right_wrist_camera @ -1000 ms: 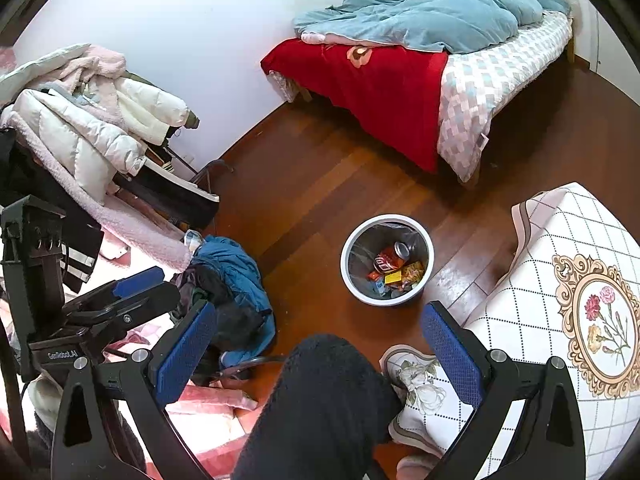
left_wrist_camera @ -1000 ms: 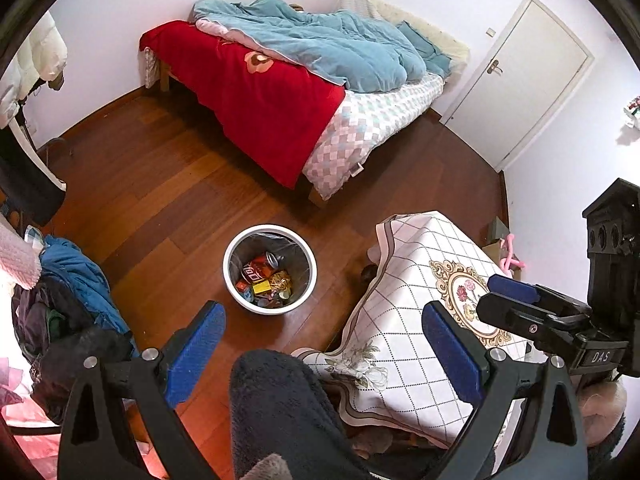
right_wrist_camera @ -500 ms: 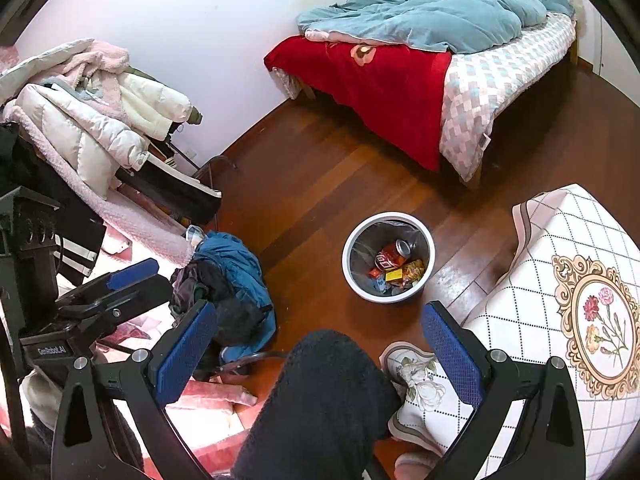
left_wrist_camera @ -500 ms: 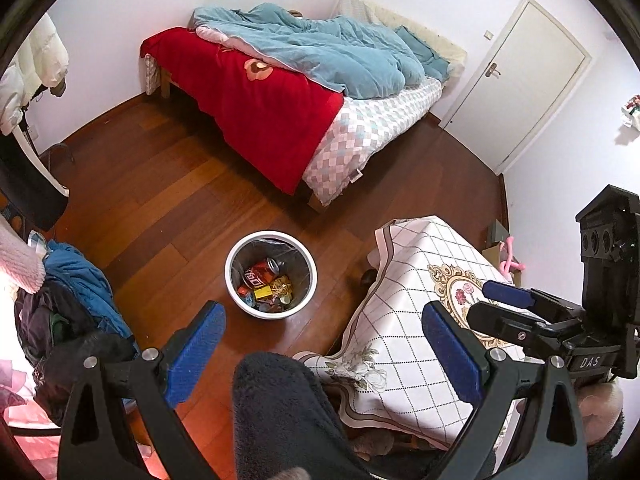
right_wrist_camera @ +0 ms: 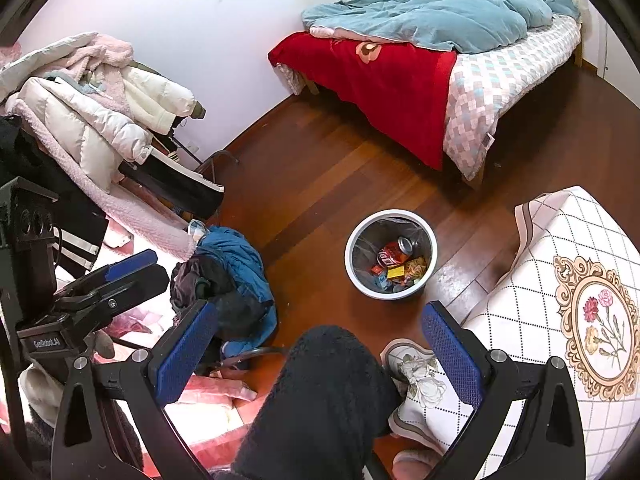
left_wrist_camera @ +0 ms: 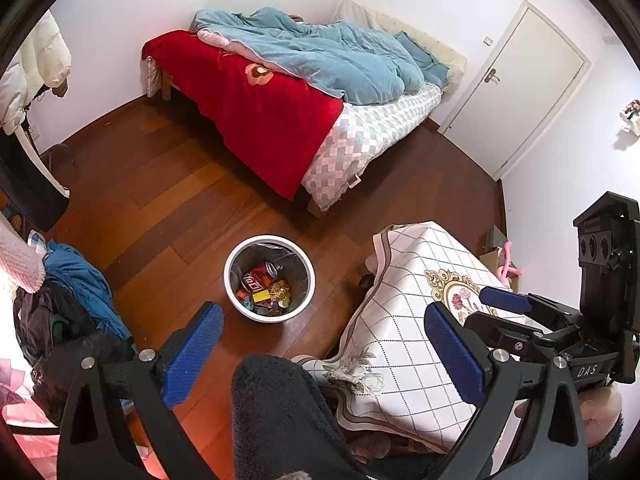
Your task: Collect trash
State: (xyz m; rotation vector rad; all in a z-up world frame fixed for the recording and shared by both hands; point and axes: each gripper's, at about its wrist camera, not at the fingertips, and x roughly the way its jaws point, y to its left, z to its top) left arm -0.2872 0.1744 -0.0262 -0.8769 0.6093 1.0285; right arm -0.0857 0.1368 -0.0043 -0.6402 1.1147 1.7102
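A white round trash bin (left_wrist_camera: pixel 236 258) stands on the wooden floor; it also shows in the right wrist view (right_wrist_camera: pixel 352 240). Inside lie a red can (left_wrist_camera: pixel 258 277), a yellow box and several wrappers. My left gripper (left_wrist_camera: pixel 324 354) is open and empty, held high above the floor, near side of the bin. My right gripper (right_wrist_camera: pixel 320 354) is open and empty, also high above the floor. The right gripper shows in the left wrist view (left_wrist_camera: pixel 508 308) over the table; the left gripper shows at the left of the right wrist view (right_wrist_camera: pixel 120 276).
A table with a checked floral cloth (left_wrist_camera: pixel 416 320) stands right of the bin. A bed with red and blue covers (left_wrist_camera: pixel 280 92) is beyond. A pile of clothes (right_wrist_camera: pixel 228 276) and hung coats (right_wrist_camera: pixel 92 120) are left. A dark-trousered leg (left_wrist_camera: pixel 280 420) is below. A white door (left_wrist_camera: pixel 520 80) is far right.
Both grippers have drifted slightly back and up; the bin and bed sit a little lower in the left wrist view. Both stay open and empty.
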